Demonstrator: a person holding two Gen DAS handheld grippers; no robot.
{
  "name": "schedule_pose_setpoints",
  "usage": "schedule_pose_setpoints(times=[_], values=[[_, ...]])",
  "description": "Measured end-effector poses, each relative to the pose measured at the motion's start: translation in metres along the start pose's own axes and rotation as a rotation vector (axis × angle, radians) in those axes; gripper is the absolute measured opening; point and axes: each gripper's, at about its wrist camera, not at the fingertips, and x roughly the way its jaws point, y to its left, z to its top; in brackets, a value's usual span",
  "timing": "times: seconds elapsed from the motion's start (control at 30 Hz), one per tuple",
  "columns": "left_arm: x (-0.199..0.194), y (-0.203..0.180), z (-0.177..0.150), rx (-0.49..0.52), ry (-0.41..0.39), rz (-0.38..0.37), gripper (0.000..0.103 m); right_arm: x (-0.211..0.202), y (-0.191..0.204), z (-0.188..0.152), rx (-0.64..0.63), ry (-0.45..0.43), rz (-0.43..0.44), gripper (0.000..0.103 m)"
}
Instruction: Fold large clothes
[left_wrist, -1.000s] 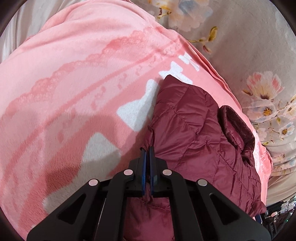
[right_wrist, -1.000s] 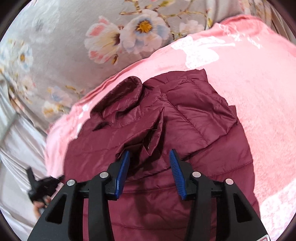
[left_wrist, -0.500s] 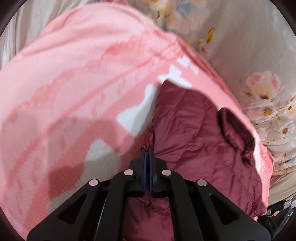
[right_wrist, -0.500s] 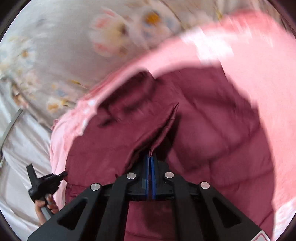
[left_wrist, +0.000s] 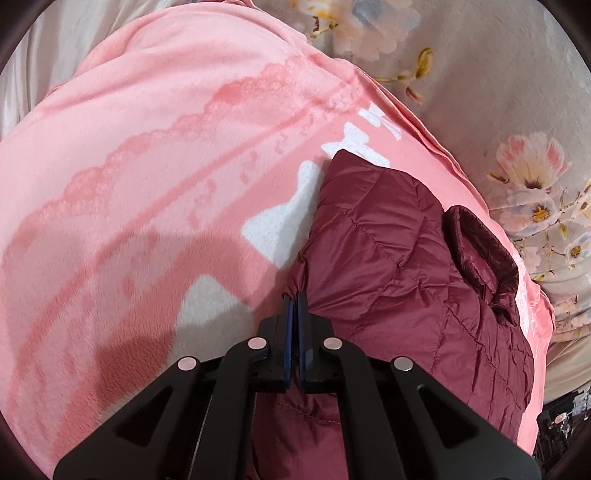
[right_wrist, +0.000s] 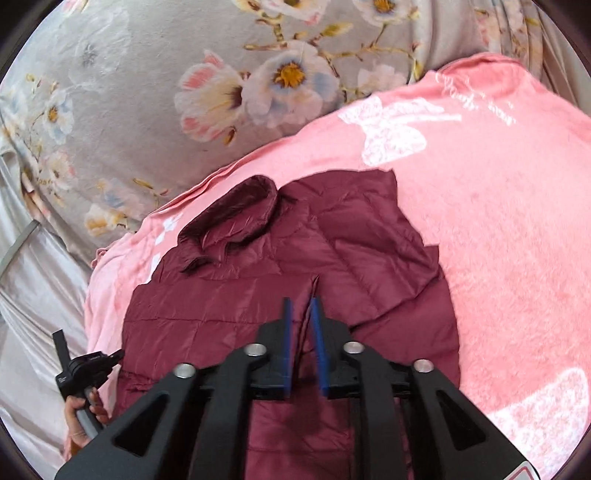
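My left claw (left_wrist: 294, 301) is clenched on the jacket's (left_wrist: 399, 266) side edge. My right claw (right_wrist: 300, 308) has just been opening, a fabric ridge loose between its pads. The jacket runs lengthwise away from both claws toward its collar (right_wrist: 236, 210), flat on the pink blanket (right_wrist: 498, 229).

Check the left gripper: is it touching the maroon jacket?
Touching. The left wrist view shows the left gripper shut on a bunched edge of the maroon jacket.

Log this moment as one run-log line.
left gripper: shut on maroon quilted jacket edge | right gripper: jaws just opening, fold between | jacket on pink blanket
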Motion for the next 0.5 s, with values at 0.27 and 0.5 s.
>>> schedule_pose_setpoints(times=[0.27,0.5], values=[[0.001,-0.003,-0.003,0.019,0.000,0.014,0.001,0.057,0.032,-0.020,-0.175,0.153,-0.059,0.003],[0.001,-0.002,-0.003,0.027,0.001,0.006,0.001,0.027,0.064,0.013,-0.291,-0.038,-0.090,0.001]])
